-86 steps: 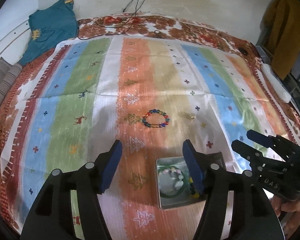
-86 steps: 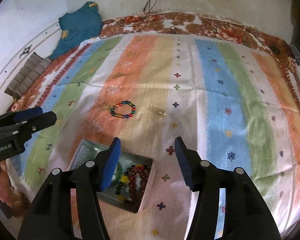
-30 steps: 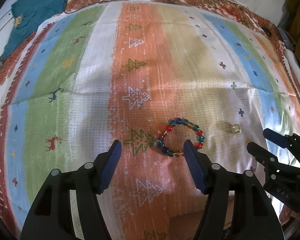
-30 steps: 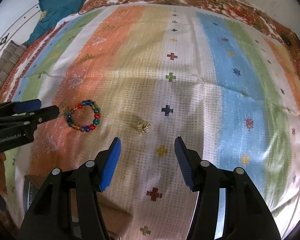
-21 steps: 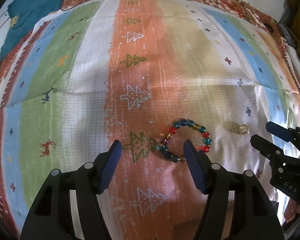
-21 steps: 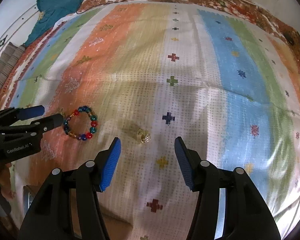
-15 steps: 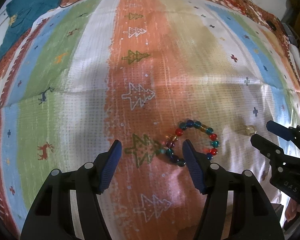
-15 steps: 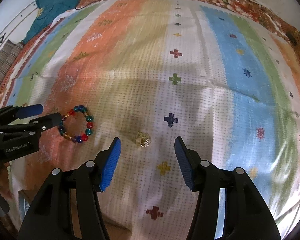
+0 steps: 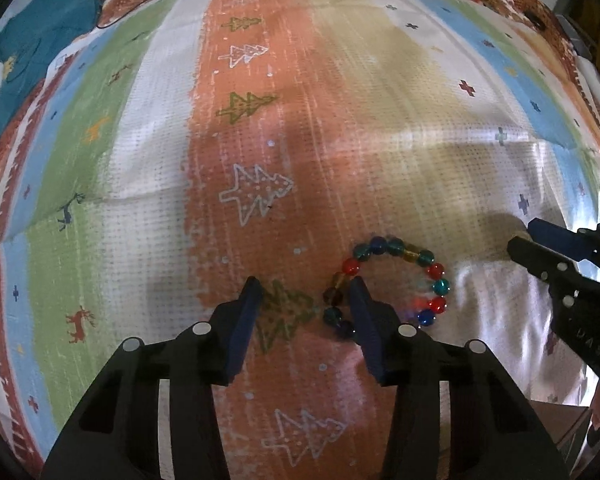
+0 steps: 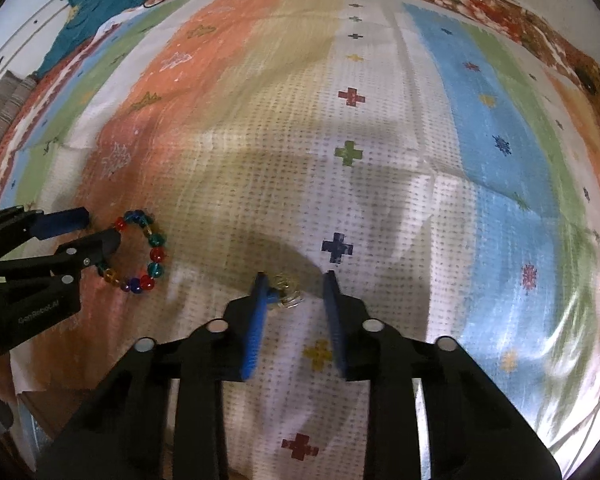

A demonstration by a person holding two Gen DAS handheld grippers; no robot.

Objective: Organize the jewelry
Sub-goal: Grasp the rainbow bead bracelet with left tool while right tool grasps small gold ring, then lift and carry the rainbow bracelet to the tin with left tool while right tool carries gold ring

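A bracelet of coloured glass beads [image 9: 392, 284] lies on the striped cloth; it also shows in the right wrist view [image 10: 140, 252]. My left gripper [image 9: 304, 292] is open, low over the cloth, its right finger resting at the bracelet's left side. A small gold ring [image 10: 286, 294] lies on the cloth between the fingers of my right gripper [image 10: 294, 280], next to its left finger. The right gripper is open but narrowed. In the left wrist view the right gripper [image 9: 524, 240] hides the ring.
The striped patterned cloth [image 10: 380, 140] covers the bed. A teal garment [image 9: 32, 52] lies at the far left corner. A corner of the jewelry box [image 10: 32, 432] shows at the lower left of the right wrist view.
Both grippers moved forward and down, away from the box. The left gripper narrowed beside the bracelet. The right gripper narrowed around the ring.
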